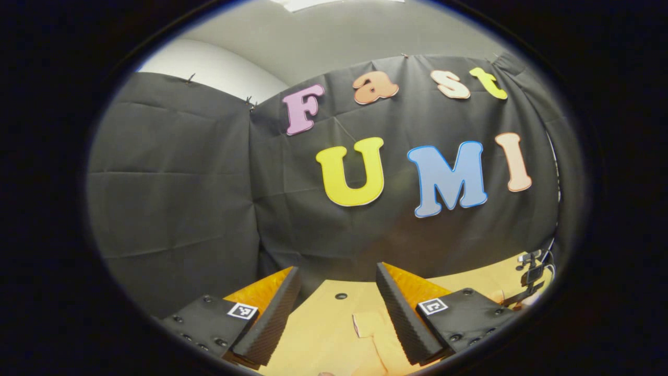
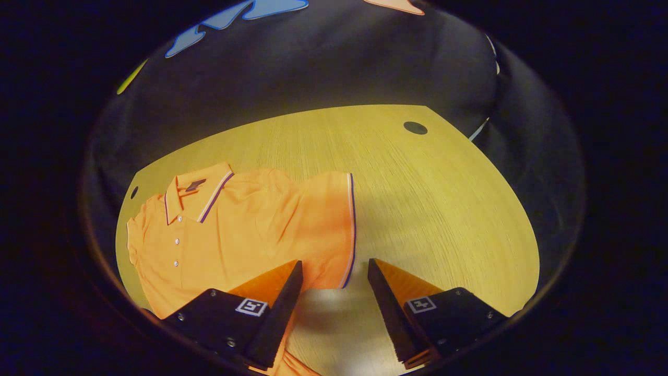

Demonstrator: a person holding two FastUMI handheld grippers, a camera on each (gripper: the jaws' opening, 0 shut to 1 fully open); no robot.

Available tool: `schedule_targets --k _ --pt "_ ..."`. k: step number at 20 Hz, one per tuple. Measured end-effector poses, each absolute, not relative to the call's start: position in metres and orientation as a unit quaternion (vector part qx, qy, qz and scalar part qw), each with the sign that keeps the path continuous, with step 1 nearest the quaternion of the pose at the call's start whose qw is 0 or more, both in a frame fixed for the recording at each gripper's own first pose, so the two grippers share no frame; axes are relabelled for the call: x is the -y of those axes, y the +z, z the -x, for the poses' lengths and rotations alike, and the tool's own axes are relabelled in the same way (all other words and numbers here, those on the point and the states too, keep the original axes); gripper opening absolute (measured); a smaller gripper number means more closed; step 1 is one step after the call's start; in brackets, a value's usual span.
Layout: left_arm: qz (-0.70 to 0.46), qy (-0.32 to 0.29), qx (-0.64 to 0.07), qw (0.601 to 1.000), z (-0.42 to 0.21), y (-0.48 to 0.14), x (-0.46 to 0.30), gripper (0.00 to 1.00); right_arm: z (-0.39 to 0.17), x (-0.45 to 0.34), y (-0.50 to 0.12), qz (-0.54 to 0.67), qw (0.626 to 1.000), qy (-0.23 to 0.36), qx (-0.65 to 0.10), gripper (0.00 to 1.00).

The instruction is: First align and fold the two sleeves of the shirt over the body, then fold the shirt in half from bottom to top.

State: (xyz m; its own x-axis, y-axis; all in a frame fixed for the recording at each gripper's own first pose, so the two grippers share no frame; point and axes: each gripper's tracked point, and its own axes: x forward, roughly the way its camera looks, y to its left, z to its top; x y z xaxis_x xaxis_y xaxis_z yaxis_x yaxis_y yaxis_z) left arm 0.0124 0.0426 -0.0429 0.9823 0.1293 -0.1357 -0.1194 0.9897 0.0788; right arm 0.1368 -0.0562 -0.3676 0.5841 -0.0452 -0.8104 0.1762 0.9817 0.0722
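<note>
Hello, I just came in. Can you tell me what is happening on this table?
A person works with two tools over a wooden table. An orange polo shirt lies flat there, collar up, with one sleeve spread out sideways, so no fold is made yet. The right hand-held gripper is open just above that sleeve's striped edge. The left hand-held gripper is also open and empty, pointing toward the booth wall.

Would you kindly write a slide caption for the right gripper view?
Open right claw poised over the trimmed sleeve of an orange polo shirt lying flat on the wooden table.
</note>
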Motion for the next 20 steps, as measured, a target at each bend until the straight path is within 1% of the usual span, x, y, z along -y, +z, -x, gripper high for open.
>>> schedule_targets --k 2,3,4,5,7,8,9,10,11,12,13,14,15,16,17,18,20 --pt "-0.036 0.062 -0.074 0.995 -0.011 -0.045 -0.044 1.00 -0.137 0.055 -0.373 -0.074 0.884 -0.058 -0.458 0.78" --pt "-0.037 0.062 -0.076 0.995 -0.012 -0.047 -0.044 1.00 -0.137 0.054 -0.377 -0.073 0.882 -0.055 -0.462 0.80" --pt "-0.038 0.062 -0.077 0.994 -0.013 -0.047 -0.046 1.00 -0.137 0.051 -0.379 -0.075 0.881 -0.049 -0.465 0.73" --pt "-0.038 0.063 -0.078 0.994 -0.014 -0.048 -0.047 1.00 -0.137 0.050 -0.386 -0.073 0.879 -0.048 -0.470 0.76" --pt "-0.037 0.064 -0.079 0.994 -0.015 -0.048 -0.049 1.00 -0.137 0.051 -0.382 -0.070 0.881 -0.043 -0.467 0.57" --pt "-0.037 0.065 -0.079 0.994 -0.015 -0.047 -0.050 1.00 -0.139 0.052 -0.386 -0.068 0.881 -0.045 -0.466 0.57" --pt "-0.037 0.065 -0.079 0.994 -0.015 -0.047 -0.051 1.00 -0.137 0.050 -0.382 -0.072 0.880 -0.039 -0.469 0.48" --pt "-0.036 0.065 -0.080 0.994 -0.016 -0.048 -0.051 1.00 -0.138 0.049 -0.380 -0.069 0.880 -0.031 -0.469 0.43" --pt "-0.035 0.064 -0.080 0.994 -0.017 -0.049 -0.052 1.00 -0.142 0.053 -0.379 -0.072 0.882 -0.037 -0.465 0.43" --pt "-0.034 0.064 -0.081 0.994 -0.018 -0.051 -0.051 0.96 -0.138 0.048 -0.380 -0.077 0.877 -0.031 -0.474 0.14" --pt "-0.032 0.064 -0.082 0.994 -0.020 -0.051 -0.051 1.00 -0.139 0.048 -0.378 -0.071 0.878 -0.028 -0.472 0.14" --pt "-0.030 0.063 -0.083 0.994 -0.019 -0.052 -0.051 0.96 -0.139 0.049 -0.379 -0.062 0.877 -0.022 -0.475 0.14" --pt "-0.029 0.062 -0.084 0.994 -0.021 -0.052 -0.050 0.96 -0.140 0.051 -0.377 -0.052 0.882 -0.030 -0.468 0.14" --pt "-0.028 0.061 -0.084 0.994 -0.022 -0.053 -0.050 0.96 -0.144 0.052 -0.381 -0.048 0.879 -0.030 -0.473 0.00" --pt "-0.029 0.060 -0.084 0.994 -0.022 -0.052 -0.049 0.96 -0.142 0.051 -0.376 -0.044 0.881 -0.031 -0.471 0.00" --pt "-0.030 0.059 -0.084 0.994 -0.022 -0.052 -0.049 1.00 -0.143 0.050 -0.375 -0.042 0.880 -0.031 -0.473 0.00" --pt "-0.036 0.059 -0.079 0.995 -0.023 -0.049 -0.050 1.00 -0.148 0.050 -0.368 -0.041 0.882 -0.036 -0.468 0.00"
